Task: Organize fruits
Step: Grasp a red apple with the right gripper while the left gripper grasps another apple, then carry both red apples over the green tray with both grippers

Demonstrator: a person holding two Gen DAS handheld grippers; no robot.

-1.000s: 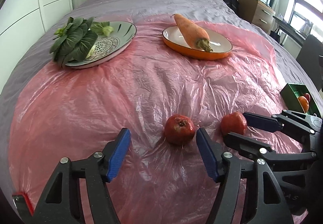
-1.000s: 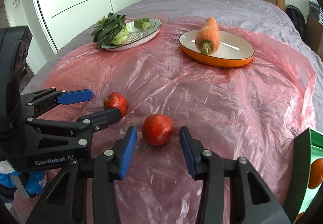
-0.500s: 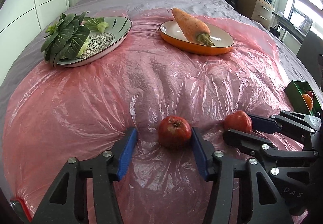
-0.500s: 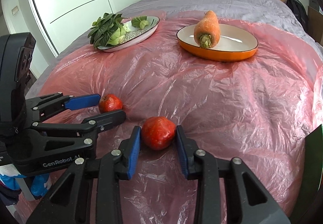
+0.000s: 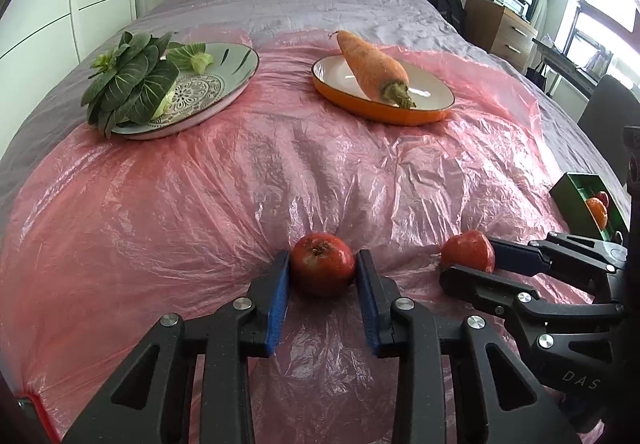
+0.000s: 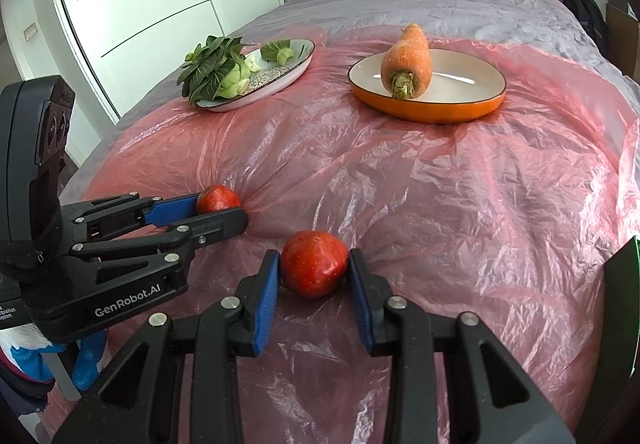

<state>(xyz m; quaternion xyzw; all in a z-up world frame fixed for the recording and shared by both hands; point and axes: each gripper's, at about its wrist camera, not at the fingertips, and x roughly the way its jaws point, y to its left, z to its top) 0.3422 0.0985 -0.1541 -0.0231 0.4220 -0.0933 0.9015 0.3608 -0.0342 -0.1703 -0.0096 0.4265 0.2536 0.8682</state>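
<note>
Right wrist view: "GenRobot.AI"-marked left tool [image 6: 224,209] and right tool [image 6: 314,270] each seemingly clamp a pomegranate.

Right gripper [image 6: 312,276] clamped on a red fruit [image 6: 314,268] on the pink plastic sheet [image 6: 460,203], left gripper [image 6: 224,208] beside it pinching a second red fruit [image 6: 217,199], beyond them a carrot [image 6: 407,61] in an orange dish [image 6: 436,109], greens [image 6: 216,69] on a patterned plate [image 6: 280,77]

Two red pomegranates – one [image 5: 322,268] crown-up; the other [image 6: 313,269] beside it – on pink plastic.
</note>
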